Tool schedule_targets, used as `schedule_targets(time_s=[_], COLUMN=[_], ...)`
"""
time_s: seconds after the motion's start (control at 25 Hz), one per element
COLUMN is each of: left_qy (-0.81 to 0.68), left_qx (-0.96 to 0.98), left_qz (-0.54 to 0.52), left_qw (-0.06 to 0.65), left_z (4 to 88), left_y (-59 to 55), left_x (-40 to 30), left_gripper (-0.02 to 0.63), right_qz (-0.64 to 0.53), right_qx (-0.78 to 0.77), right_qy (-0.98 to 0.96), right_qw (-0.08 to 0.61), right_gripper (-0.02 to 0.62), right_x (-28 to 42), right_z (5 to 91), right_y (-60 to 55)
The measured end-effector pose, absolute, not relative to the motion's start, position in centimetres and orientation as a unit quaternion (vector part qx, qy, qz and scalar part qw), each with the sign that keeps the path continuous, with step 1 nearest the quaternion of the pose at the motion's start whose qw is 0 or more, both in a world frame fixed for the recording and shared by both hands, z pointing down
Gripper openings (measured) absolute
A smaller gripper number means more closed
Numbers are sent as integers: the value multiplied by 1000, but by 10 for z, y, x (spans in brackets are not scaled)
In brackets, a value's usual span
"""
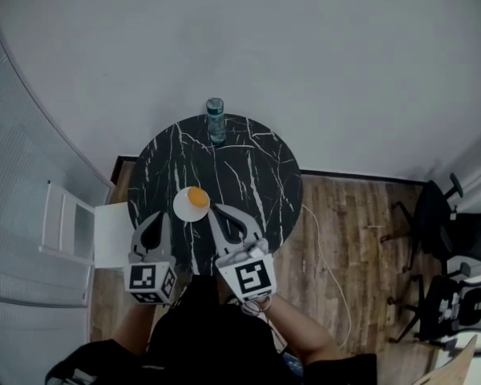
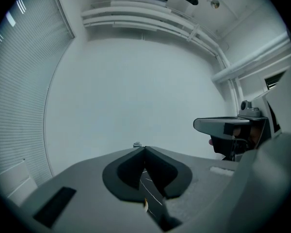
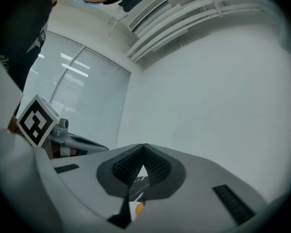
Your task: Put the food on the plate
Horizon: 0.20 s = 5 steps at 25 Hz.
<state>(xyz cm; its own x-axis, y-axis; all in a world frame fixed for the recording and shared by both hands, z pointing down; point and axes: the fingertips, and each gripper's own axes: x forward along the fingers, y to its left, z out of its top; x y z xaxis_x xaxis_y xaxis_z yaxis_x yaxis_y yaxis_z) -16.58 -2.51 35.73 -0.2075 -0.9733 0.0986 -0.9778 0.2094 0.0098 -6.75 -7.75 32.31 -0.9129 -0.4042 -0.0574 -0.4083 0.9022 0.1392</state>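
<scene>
Looking done tbh: orange food (image 1: pixel 198 196) sits on the plate (image 1: pixel 183 208), left gripper (image 1: pixel 157 216) and right gripper (image 1: pixel 217 212) both closed empty beside it, so I'd just back away.

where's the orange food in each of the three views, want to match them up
Head view: orange food on the white plate, near side of the black veined tabletop.
Left gripper view: at most a tiny orange-tinged sliver in the gap below the shut jaws; not certain.
Right gripper view: orange spot low in the gap below the shut jaws.
Shared landmark: that tabletop.
</scene>
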Motion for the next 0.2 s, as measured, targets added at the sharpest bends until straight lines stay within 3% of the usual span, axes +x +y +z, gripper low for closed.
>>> schedule_targets(time_s=[0.2], left_qy=[-773], left_qx=[632], left_qz=[24], left_qw=[34], left_z=[350], left_y=[-37], left_x=[-166], left_gripper=[0], right_qz=[72], right_qx=[-222], right_qy=[972], right_qw=[17], right_gripper=[-3], right_x=[-64], right_z=[319], right_y=[-95])
